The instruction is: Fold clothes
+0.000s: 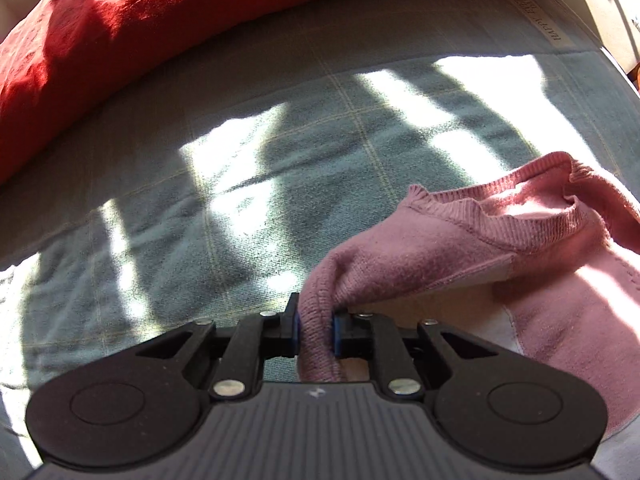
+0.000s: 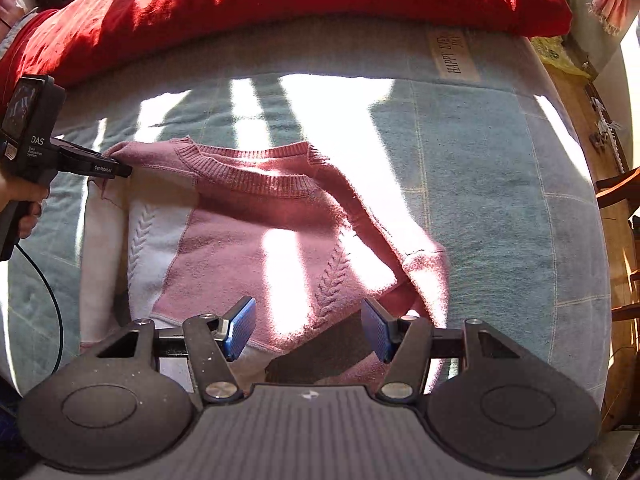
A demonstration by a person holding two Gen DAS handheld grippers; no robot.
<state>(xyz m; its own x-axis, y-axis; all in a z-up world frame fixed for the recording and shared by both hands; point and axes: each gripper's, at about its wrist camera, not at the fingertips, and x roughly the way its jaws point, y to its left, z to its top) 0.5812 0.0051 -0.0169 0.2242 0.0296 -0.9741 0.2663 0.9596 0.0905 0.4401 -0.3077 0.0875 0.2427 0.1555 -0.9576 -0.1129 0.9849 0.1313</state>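
A pink knitted sweater point(image 2: 256, 236) with white side panels lies on the blue-green bedspread point(image 2: 500, 200), collar toward the far side. My left gripper point(image 1: 316, 332) is shut on a bunched fold of the sweater point(image 1: 400, 256) at its shoulder. In the right wrist view the left gripper point(image 2: 116, 170) pinches that same left shoulder corner, held by a hand point(image 2: 24, 200). My right gripper point(image 2: 308, 328) stands open over the sweater's lower hem, blue pads wide apart with nothing between them. The sweater's right sleeve point(image 2: 424, 264) is folded down along its side.
A red quilt point(image 2: 280, 0) runs across the far side of the bed. A label strip point(image 2: 452, 54) is sewn on the bedspread. Wooden furniture point(image 2: 616, 192) stands past the bed's right edge. A black cable point(image 2: 52, 300) hangs from the left tool.
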